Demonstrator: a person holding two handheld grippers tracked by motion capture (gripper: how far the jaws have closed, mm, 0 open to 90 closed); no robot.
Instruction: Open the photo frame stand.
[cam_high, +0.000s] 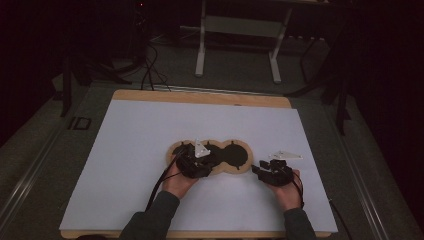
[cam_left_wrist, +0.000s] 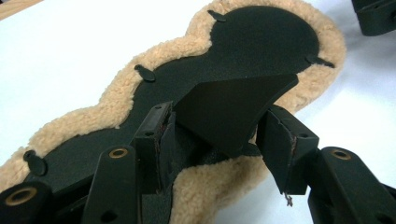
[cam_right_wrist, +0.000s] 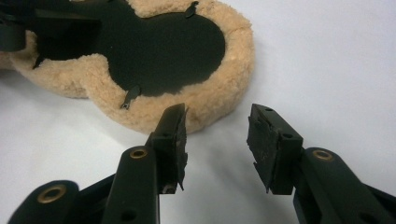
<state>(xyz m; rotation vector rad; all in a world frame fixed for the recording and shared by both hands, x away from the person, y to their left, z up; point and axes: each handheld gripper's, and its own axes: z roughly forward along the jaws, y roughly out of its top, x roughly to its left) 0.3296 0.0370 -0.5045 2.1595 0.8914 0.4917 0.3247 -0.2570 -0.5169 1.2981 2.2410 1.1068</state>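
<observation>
From my remote seat, nearest the bottom of the high view, my right gripper (cam_high: 263, 171) sits at lower right of centre, jaws about half apart with nothing between them, just short of the fleece pad (cam_high: 210, 156). In the left gripper view my left gripper (cam_left_wrist: 215, 135) has its jaws wide around a lifted black flap (cam_left_wrist: 233, 105) at frame centre; I cannot tell whether the pads truly press it. The pad lies mid-frame on the white surface (cam_high: 125, 150), its black inner panel (cam_left_wrist: 243, 42) running to the upper right. My worry: if the left jaws are merely bracketing the flap, it could slip free and drop flat. Pulling harder with nothing pinning the pad could drag the whole thing across the surface.
</observation>
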